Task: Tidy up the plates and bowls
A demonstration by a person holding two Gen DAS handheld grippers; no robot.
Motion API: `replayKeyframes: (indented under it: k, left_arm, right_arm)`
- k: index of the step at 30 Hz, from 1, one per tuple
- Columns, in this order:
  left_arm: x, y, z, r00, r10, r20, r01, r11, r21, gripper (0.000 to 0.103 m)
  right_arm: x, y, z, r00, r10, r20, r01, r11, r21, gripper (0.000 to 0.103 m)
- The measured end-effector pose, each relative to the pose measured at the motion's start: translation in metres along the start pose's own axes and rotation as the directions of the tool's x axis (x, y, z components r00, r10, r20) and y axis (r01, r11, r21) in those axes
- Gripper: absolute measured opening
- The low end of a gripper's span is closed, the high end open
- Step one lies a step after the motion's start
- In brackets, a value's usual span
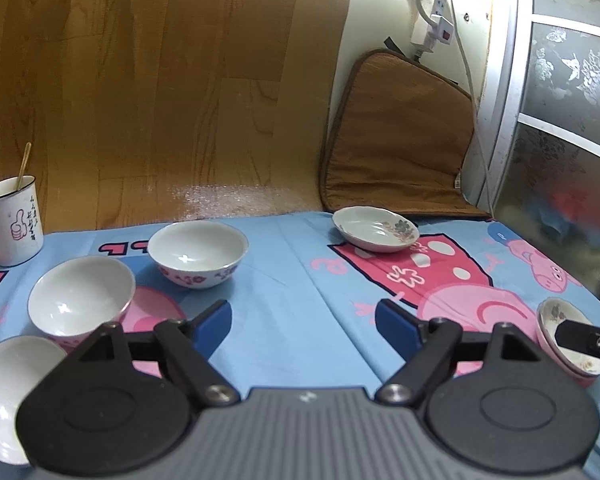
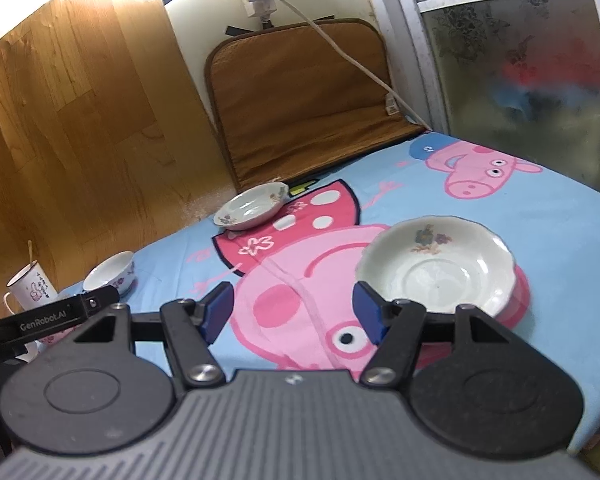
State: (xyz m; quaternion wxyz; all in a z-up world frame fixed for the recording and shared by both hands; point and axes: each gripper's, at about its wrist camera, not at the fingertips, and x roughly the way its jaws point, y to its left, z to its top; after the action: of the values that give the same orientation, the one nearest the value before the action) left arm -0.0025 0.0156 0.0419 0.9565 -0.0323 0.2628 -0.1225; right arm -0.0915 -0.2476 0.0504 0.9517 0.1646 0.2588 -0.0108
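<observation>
My left gripper (image 1: 303, 326) is open and empty above the blue cartoon cloth. Three white bowls lie to its left: a far bowl with flower trim (image 1: 198, 254), a middle bowl (image 1: 82, 300) and a near bowl (image 1: 10, 392). A floral plate (image 1: 374, 229) sits at the back. My right gripper (image 2: 293, 314) is open and empty; its right finger is near the rim of a floral plate (image 2: 436, 266) stacked on a pink one (image 2: 518, 304). That stack also shows in the left wrist view (image 1: 560, 332). The back plate (image 2: 252, 206) and a bowl (image 2: 110, 272) show too.
A white mug with a stick in it (image 1: 12, 218) stands at the far left, also seen in the right wrist view (image 2: 30, 286). A brown cushion (image 1: 396, 140) leans on the wall behind the table. A frosted glass door (image 1: 572, 120) is at the right. A white cable (image 2: 352, 60) hangs over the cushion.
</observation>
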Motion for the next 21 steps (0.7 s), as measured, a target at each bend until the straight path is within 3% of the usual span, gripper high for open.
replayKeyframes:
  k: [8,21]
  left_arm:
    - [0.003,0.016,0.006,0.999,0.051,0.009,-0.051,0.998,-0.038,0.082]
    - [0.009,0.023,0.006,0.998,0.058,-0.006,-0.058,0.997,-0.049,0.082]
  right_arm:
    - [0.014,0.019,0.004,0.998,0.054,-0.013,-0.054,0.998,-0.038,0.068]
    - [0.038,0.029,0.012,0.994,0.093,-0.050,-0.095,0.994,-0.046,0.068]
